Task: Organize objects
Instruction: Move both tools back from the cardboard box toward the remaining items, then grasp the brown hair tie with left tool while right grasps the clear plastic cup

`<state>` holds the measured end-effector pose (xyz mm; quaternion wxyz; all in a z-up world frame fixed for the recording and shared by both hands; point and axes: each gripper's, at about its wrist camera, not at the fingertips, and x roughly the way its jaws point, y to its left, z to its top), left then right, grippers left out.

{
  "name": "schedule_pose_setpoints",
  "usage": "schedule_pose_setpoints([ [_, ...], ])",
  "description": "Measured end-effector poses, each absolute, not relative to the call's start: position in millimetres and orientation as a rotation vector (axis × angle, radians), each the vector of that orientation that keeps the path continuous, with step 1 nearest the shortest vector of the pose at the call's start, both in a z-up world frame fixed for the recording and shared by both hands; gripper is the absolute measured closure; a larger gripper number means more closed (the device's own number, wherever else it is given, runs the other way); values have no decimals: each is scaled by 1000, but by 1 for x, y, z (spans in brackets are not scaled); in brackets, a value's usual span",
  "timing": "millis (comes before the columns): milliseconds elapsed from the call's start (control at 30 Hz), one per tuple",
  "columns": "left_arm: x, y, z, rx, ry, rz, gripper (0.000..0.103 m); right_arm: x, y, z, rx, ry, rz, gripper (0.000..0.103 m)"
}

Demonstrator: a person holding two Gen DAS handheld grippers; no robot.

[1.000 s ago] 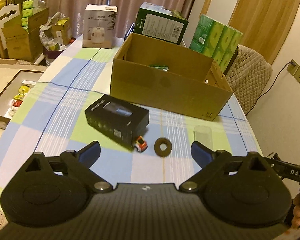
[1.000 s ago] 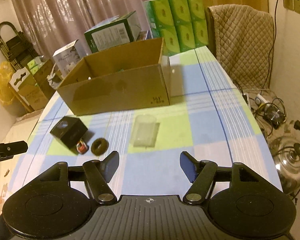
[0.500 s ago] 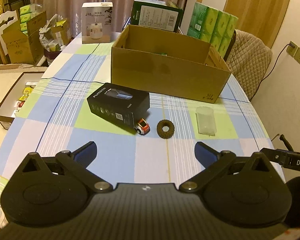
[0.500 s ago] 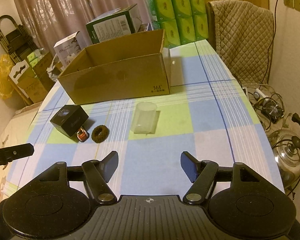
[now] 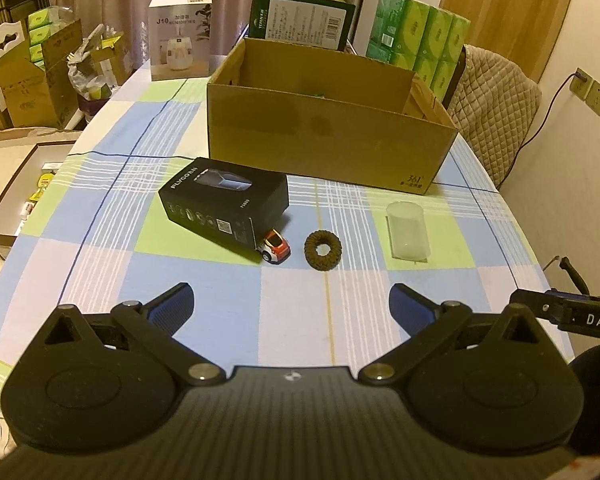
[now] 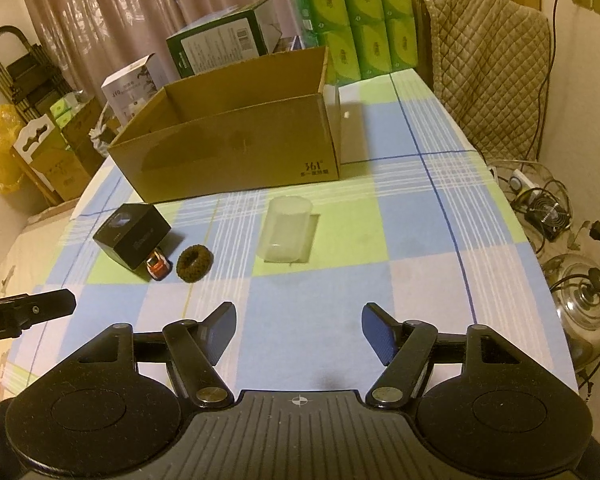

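Both my left gripper (image 5: 290, 300) and right gripper (image 6: 299, 318) hang wide, empty. On the counter (image 5: 228, 304): black box (image 5: 224, 204), toy car (image 5: 276, 246), hair tie (image 5: 323, 250), clear cup (image 6: 286, 229), before the cardboard box (image 5: 328, 140). Picking not begun, I judge; next needs lowering over one item.

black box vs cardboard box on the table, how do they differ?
The black box is closed, glossy and printed; the cardboard box is open-topped, plain brown. The black box is much smaller and lower. The black box touches a toy car; the cardboard box stands apart, farther back. Both rest on the checked tablecloth.
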<state>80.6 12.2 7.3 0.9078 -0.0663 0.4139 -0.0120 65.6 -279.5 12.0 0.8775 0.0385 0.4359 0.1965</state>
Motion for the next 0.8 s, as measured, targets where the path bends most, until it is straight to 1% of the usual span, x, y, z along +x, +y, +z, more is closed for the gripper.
schedule_pose_setpoints([
  [333,105,4,-10,-112,888,-55,2,88,-276,-4,81,929,406,36],
  [500,123,-4,-21,-89,897,-87,8,103,-270,-14,85,941,422,36],
  [567,131,-6,-25,-90,886,-111,9,109,-265,-17,84,943,434,36],
  [667,142,-11,-35,-72,887,-140,14,119,-258,-22,68,938,450,36],
  [800,155,-15,-50,-54,901,-168,19,131,-253,-29,67,938,446,37],
])
